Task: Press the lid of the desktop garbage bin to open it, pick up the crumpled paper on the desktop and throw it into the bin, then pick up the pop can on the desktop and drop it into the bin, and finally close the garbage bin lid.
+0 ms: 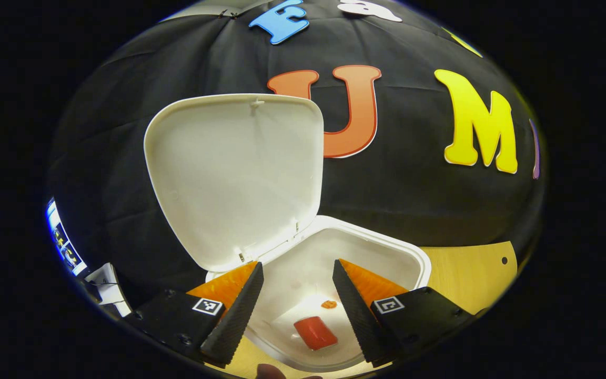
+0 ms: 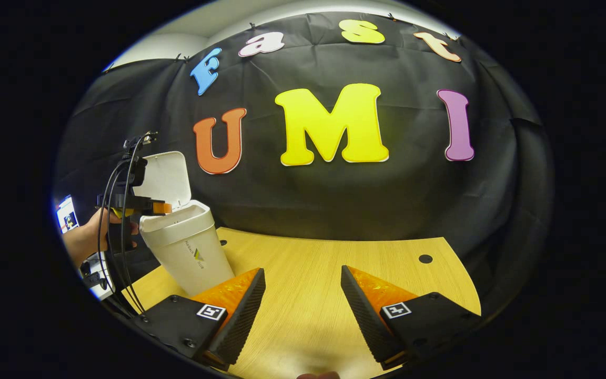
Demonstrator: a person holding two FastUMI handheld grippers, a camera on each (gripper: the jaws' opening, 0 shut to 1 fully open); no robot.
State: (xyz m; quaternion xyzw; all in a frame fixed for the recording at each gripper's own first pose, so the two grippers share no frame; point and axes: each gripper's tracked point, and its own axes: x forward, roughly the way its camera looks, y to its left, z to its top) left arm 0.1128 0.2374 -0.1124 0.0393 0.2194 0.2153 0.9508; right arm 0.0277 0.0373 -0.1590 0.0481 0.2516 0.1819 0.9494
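Left gripper (image 1: 298, 295) hangs directly over the mouth of the white plastic desktop bin (image 1: 413, 258), fingers spread apart, nothing between them. The bin's white hinged lid (image 1: 234, 173) stands upright at the back rim, leaving the opening fully free from above. At the bin's bottom lies a red pop can (image 1: 314, 332), with a small orange patch (image 1: 329, 304) beside it; what that patch is cannot be made out. The crumpled paper cannot be identified inside.

In the right gripper view the bin (image 2: 187, 247) stands near the left edge of the light wooden table (image 2: 334, 273), with the left gripper (image 2: 148, 208) and the hand (image 2: 90, 234) holding it above the rim. Right gripper (image 2: 303, 300) hovers over bare tabletop near the front edge, fingers apart, empty. Two dark holes (image 2: 425, 259) mark the table's far edge. A lit screen (image 2: 66, 215) is cut off at the left.
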